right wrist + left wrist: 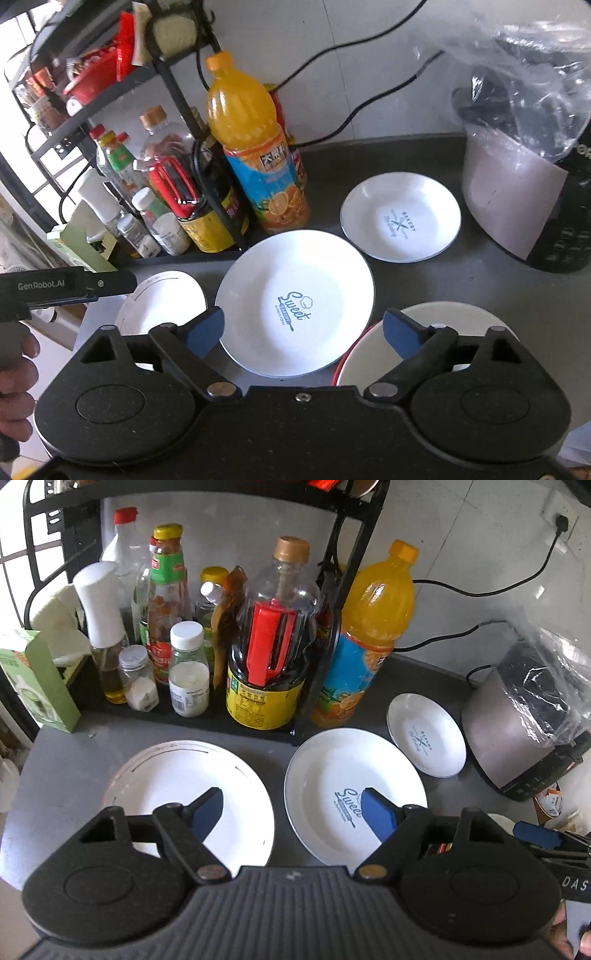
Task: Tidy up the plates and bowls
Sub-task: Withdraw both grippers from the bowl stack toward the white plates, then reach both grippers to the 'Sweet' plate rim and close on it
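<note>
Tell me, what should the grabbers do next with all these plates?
Probably lower the open right gripper onto the near rim of the Sweet plate: it lies loose right ahead, and neither it nor the left gripper holds anything.

daylight from left window | soft shadows | fisheye-bent edges | slight blur

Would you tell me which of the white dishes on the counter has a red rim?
The bowl nearest the right gripper, partly behind its right finger. The three white plates beside it have no red: two carry blue print, one a thin grey line.
</note>
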Motion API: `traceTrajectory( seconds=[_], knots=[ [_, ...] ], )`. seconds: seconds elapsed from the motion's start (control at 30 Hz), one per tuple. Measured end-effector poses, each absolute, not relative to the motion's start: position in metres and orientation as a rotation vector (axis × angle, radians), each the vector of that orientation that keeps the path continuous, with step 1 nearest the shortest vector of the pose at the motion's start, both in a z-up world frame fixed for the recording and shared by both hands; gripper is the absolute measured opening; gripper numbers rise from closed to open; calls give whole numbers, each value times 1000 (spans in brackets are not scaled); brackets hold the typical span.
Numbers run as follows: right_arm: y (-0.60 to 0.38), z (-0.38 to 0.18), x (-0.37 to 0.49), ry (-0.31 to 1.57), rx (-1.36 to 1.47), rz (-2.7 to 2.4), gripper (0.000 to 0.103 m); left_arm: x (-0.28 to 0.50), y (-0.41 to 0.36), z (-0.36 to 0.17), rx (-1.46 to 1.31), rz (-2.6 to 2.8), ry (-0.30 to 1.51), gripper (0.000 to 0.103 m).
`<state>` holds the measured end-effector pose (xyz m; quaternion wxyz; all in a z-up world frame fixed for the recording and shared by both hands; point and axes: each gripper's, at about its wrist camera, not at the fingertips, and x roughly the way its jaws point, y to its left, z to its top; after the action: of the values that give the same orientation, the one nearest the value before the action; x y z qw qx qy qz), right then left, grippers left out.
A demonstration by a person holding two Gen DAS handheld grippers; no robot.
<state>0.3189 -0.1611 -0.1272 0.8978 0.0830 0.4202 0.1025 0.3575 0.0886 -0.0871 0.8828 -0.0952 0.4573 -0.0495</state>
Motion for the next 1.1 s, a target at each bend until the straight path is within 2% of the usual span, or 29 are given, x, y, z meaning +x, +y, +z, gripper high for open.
traceTrajectory(
  seconds=[0.13,0.2,0.3,0.4,0.7,0.87,1.1],
  knots=[
    [-163,-134,338,914,184,206,86,375,85,-100,-214,-99,982,76],
    [-162,-138,348,935,178,205,84,385,83,-108,-226,-92,1011,66],
    [-160,-144,362,965,167,215,81,400,81,-121,-254,-98,1051,56],
    [-158,-151,375,995,167,219,76,414,77,-132,-251,-92,1079,52],
    [-164,-175,409,1072,183,201,74,443,58,-167,-179,-98,1165,41],
    [-169,-192,424,1139,219,189,58,459,52,-188,-136,-97,1207,32],
    [-164,-213,441,1211,224,180,56,472,52,-209,-126,-93,1244,24]
  ],
)
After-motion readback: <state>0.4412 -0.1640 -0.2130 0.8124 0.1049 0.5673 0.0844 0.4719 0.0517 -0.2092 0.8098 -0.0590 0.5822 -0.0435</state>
